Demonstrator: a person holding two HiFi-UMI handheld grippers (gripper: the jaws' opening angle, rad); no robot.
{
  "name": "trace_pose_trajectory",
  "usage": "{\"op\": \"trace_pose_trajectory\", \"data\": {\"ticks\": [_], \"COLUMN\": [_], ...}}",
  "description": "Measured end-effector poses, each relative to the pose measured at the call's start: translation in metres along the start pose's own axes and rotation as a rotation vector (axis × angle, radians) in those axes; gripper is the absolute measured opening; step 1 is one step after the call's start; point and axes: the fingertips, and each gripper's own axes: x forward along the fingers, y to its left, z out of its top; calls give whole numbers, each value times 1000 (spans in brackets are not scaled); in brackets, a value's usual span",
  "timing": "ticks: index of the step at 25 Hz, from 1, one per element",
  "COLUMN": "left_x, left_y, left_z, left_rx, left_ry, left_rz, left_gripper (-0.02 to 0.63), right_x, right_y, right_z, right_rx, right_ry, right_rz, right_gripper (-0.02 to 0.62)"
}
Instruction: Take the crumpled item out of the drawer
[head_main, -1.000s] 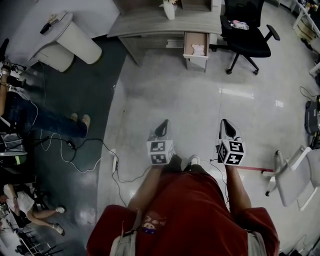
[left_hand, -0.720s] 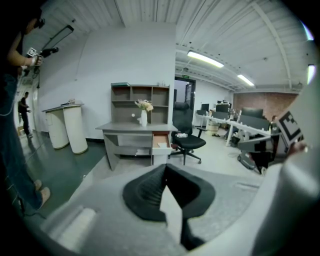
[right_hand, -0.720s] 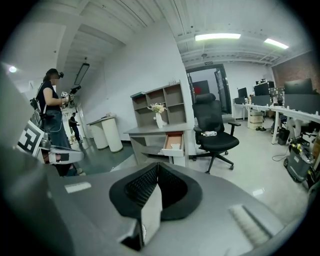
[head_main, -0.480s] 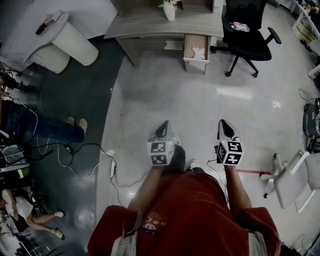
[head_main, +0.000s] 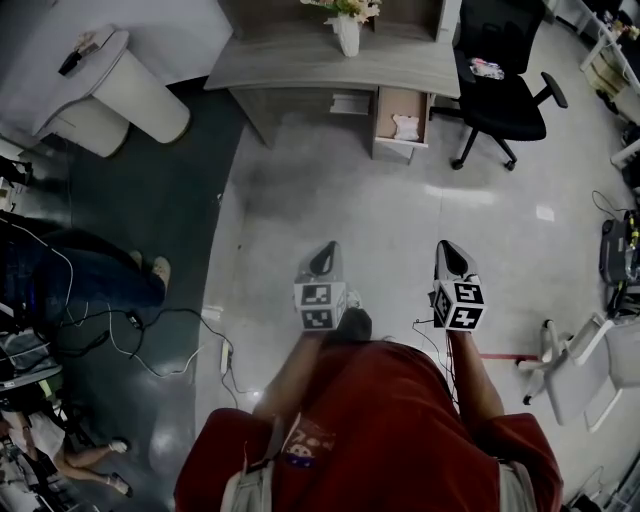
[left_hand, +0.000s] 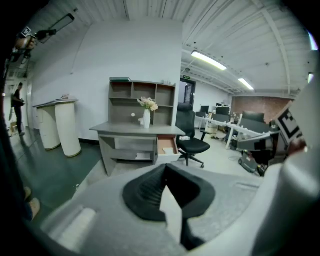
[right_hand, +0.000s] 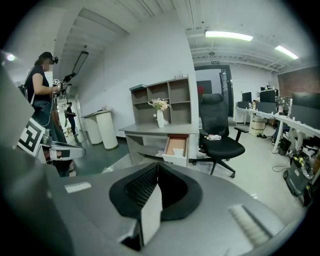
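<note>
Remaining: whole job, by my read; nothing grabbed yet, person stands well away from desk (head_main: 330, 62).
Desk: vase (head_main: 348, 35) on top, chair (head_main: 505, 70) just beside.
Drawer (head_main: 403, 115): pulled open, under desk's right end.
L gripper (head_main: 325, 251), R gripper (head_main: 447, 250): jaws together, empty, far from drawer.
Crumpled item (head_main: 406, 126): pale wad, lying inside drawer.

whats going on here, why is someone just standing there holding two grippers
A person in a red shirt stands on the open floor facing a desk, with a gripper in each hand. The left gripper and right gripper are both shut and empty, held out in front. The desk's drawer is open, with a crumpled white item lying inside. The person is well short of the drawer, so the item is untouched.
</note>
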Motion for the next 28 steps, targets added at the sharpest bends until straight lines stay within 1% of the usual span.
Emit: {"op": "trace_pose_trajectory", "data": {"ticks": [5,9,13,18,23,28], "left_x": [28,46,63,80,90,106], "left_y": [32,57,82,107,121,125], "left_z": [24,41,47,54,53,57], "left_rx": [-7,6,23,43,38,36], "left_ry": [-10,-23,-23,-19,-20,-18], "left_rz": [-27,-38,-48,-47,-56,-60], "left_gripper": [-2,-2,-2,-2,-2,-2], "right_x": [39,67,92,114,127,140], "right_y": [12,24,35,38,43,36], "right_z": [22,37,42,51,53,57], "right_rx": [-5,-17,-1,-1,11,10], "right_ry": [0,-3,10,2,5,5], "right_rz": [-17,-25,-35,-63,-73,-81], "right_gripper": [2,2,2,2,2,2]}}
